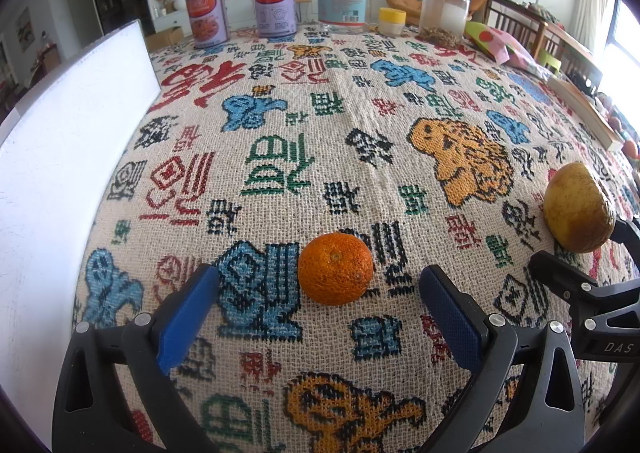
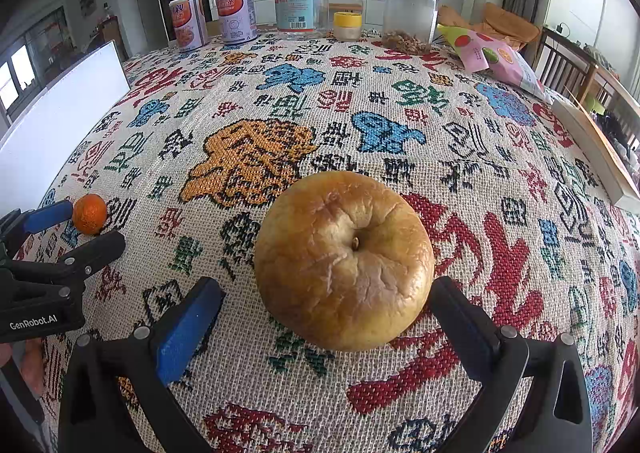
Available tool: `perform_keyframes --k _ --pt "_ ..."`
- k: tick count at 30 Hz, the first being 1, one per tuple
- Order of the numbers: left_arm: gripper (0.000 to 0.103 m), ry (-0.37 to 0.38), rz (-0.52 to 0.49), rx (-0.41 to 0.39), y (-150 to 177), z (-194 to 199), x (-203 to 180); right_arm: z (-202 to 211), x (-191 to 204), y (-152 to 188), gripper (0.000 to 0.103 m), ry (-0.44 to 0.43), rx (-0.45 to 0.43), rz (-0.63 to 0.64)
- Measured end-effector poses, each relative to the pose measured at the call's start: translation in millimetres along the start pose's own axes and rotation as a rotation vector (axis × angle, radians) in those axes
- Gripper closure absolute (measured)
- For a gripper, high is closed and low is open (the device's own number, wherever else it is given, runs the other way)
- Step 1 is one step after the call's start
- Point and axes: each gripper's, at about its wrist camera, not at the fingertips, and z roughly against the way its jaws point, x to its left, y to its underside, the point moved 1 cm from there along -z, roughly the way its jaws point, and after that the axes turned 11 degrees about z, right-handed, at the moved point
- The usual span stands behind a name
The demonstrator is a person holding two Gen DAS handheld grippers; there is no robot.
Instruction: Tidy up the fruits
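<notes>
The right claw (image 2: 326, 317) stands wide open around a wrinkled yellow apple (image 2: 344, 261) on the patterned tablecloth (image 2: 480, 173).

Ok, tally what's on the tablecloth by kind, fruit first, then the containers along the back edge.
Oranges: 1
Apples: 1
Purple cans: 2
Clear jars: 2
Small yellow-lid jars: 1
Snack bags: 1
Total: 8

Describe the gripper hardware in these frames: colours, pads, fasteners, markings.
Both the left gripper and the right gripper have matte black plastic bodies with cut-out arms, silver round fasteners at the joints and textured blue pads inside the fingers. White lettering reads "GenRobot.AI" on the left one and "DAS" on the right one. No cables visible.
</notes>
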Motion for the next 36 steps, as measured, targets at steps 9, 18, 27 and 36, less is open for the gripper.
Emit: perform_keyframes --k 9,18,27,36 --pt "0.004 0.221 -0.057 0.084 4.9 16.1 12.5 -0.1 0.1 0.1 0.000 0.000 0.000 0.000" --pt "0.046 0.122 -0.063 0.026 -1.0 12.3 3.2 -0.1 -0.1 0.2 0.000 0.001 0.000 0.000" --pt "0.075 0.150 0.012 0.002 18.5 35.9 15.7 -0.9 0.3 -1.0 0.000 0.014 0.003 -0.023" --pt "0.075 0.212 0.134 0.036 13.6 67.0 38.4 18.4 -23.0 -19.9 0.030 -0.112 0.051 -0.078"
